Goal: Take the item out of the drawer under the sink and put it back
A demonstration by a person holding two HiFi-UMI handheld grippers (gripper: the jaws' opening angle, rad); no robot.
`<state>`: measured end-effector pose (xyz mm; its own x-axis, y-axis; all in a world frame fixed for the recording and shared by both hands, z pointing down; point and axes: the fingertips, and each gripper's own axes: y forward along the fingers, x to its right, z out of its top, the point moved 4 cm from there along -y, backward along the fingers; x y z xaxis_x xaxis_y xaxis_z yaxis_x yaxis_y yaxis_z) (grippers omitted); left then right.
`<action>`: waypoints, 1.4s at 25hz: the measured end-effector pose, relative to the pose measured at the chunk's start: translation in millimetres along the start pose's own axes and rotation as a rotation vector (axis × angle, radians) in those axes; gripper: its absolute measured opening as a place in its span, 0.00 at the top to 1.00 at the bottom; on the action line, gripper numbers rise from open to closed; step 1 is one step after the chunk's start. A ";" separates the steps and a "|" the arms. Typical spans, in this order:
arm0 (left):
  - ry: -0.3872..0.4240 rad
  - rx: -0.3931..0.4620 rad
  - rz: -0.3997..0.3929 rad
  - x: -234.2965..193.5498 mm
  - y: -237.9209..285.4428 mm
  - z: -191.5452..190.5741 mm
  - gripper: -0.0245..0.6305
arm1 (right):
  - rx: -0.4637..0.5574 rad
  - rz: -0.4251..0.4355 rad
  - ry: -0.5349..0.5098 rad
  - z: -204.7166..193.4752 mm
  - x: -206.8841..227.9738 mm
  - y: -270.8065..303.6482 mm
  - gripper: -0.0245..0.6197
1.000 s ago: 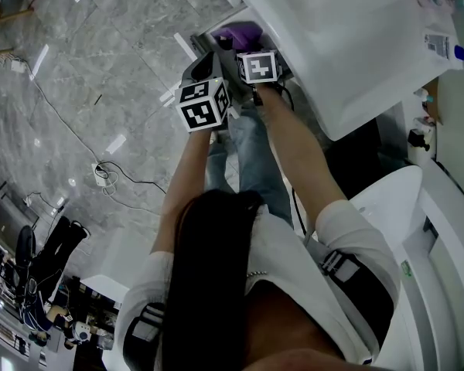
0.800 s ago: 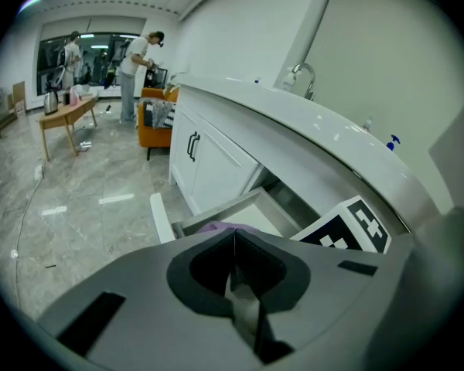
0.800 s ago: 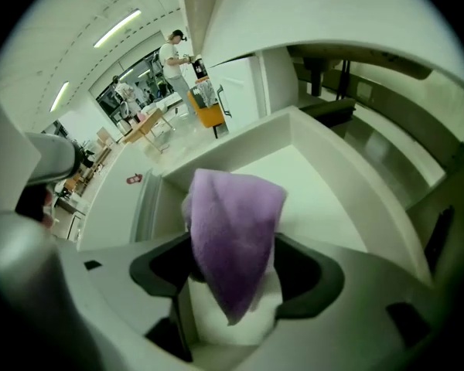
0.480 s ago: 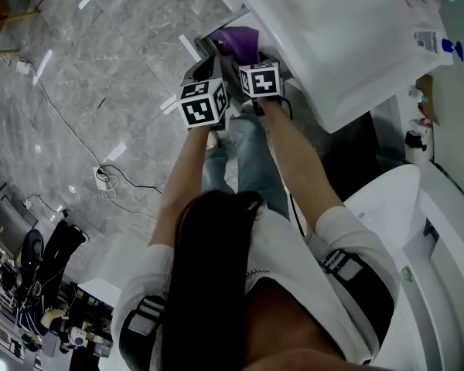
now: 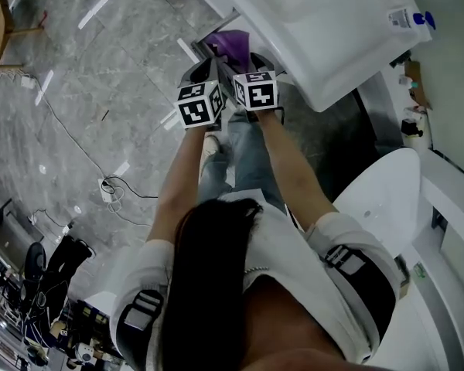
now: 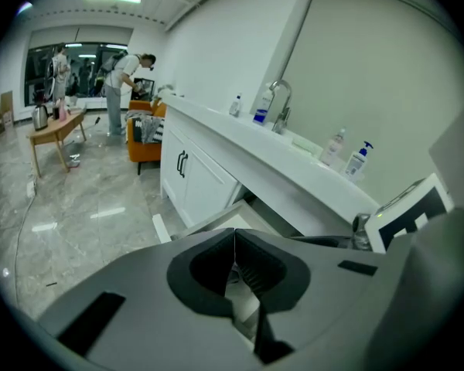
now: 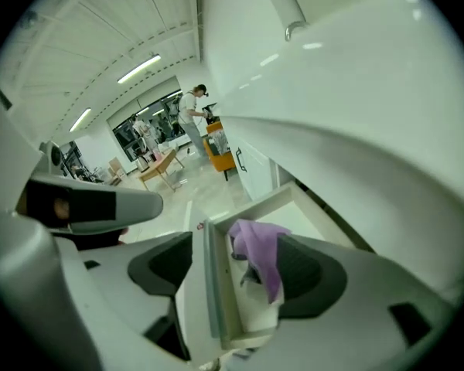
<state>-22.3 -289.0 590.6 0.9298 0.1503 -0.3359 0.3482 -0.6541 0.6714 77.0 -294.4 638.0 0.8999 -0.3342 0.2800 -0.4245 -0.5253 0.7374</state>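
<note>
A purple cloth [image 5: 233,41] lies in the open white drawer [image 5: 203,49] under the counter. In the right gripper view the cloth [image 7: 257,247] rests against the drawer's front wall [image 7: 213,284], below and between the jaws. My right gripper [image 7: 240,273] is open, its jaws just spread wide, and no pad touches the cloth. In the head view the right gripper [image 5: 244,65] hangs above the drawer, beside the left gripper [image 5: 206,73]. The left gripper [image 6: 234,242] is shut with nothing in it and points toward the drawer's near corner.
The white counter [image 6: 240,141] overhangs the drawer and carries a tap [image 6: 280,99] and soap bottles [image 6: 357,161]. Closed cabinet doors [image 6: 187,172] stand further left. A cable [image 5: 112,188] lies on the grey floor, and a white basin [image 5: 379,199] sits at the right. People stand far back.
Both grippers have lifted up and drawn back from the drawer, the right one more. The purple cloth stays in the drawer.
</note>
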 end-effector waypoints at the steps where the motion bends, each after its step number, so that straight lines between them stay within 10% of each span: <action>1: 0.004 0.010 -0.004 1.5 -4.0 2.6 0.96 | 0.026 -0.005 0.000 4.8 -2.6 -8.1 0.45; 13: 0.044 0.108 -0.034 15.9 -62.0 20.7 0.96 | 0.206 -0.034 0.009 33.6 -32.5 -81.8 0.46; 27: 0.111 0.242 -0.128 55.1 -130.2 39.5 0.96 | 0.356 -0.119 -0.088 54.2 -66.3 -164.3 0.88; 35: 0.132 0.279 -0.167 64.2 -153.1 41.1 0.96 | 0.396 -0.102 -0.147 51.7 -96.2 -185.8 0.94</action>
<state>-20.8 -209.7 439.0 0.8766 0.3549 -0.3251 0.4678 -0.7873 0.4018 64.2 -205.1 442.3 0.9277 -0.3579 0.1065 -0.3654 -0.8114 0.4562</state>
